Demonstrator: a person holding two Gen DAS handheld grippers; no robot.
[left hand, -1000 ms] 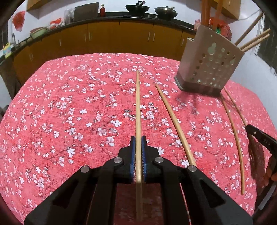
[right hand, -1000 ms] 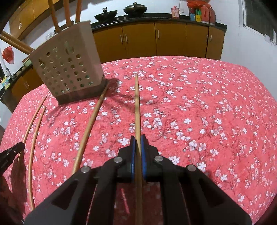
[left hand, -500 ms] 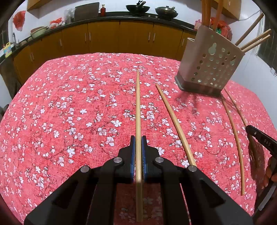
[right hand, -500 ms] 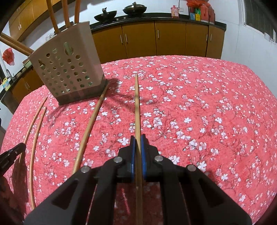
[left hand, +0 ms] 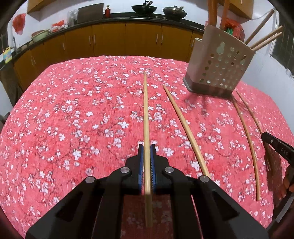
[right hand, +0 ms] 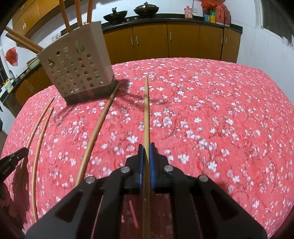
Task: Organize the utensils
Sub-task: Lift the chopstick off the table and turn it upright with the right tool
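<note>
A big table under a red floral tablecloth [left hand: 73, 119] fills both views, with orange-brown kitchen cabinets [left hand: 110, 40] along the back wall and two dark woks [left hand: 144, 8] up on the counter.

Next down in size, the beige perforated utensil holder [left hand: 220, 68] stands upright on the cloth, seen at the far right from the left wrist and at the far left [right hand: 77, 68] from the right wrist. Inside it, several wooden handles [right hand: 64, 16] rise straight up from one part, and lighter wooden sticks [left hand: 266, 40] lean out over its other rim. Which compartment each sits in is hard to tell.

Now the grippers. The left gripper [left hand: 146, 156] is clenched on a pale chopstick [left hand: 145, 110], which runs straight forward between the blue pads. The right gripper [right hand: 146, 156] is likewise clamped on a darker chopstick [right hand: 146, 110], pointing ahead past the holder's right side.

On the cloth lies a loose chopstick [left hand: 183, 125], just beside the left gripper's stick; its far tip lies close to the holder's base [right hand: 100, 125]. Well apart, near the table edge, a pair of thin chopsticks [left hand: 246, 132] lie side by side.
</note>
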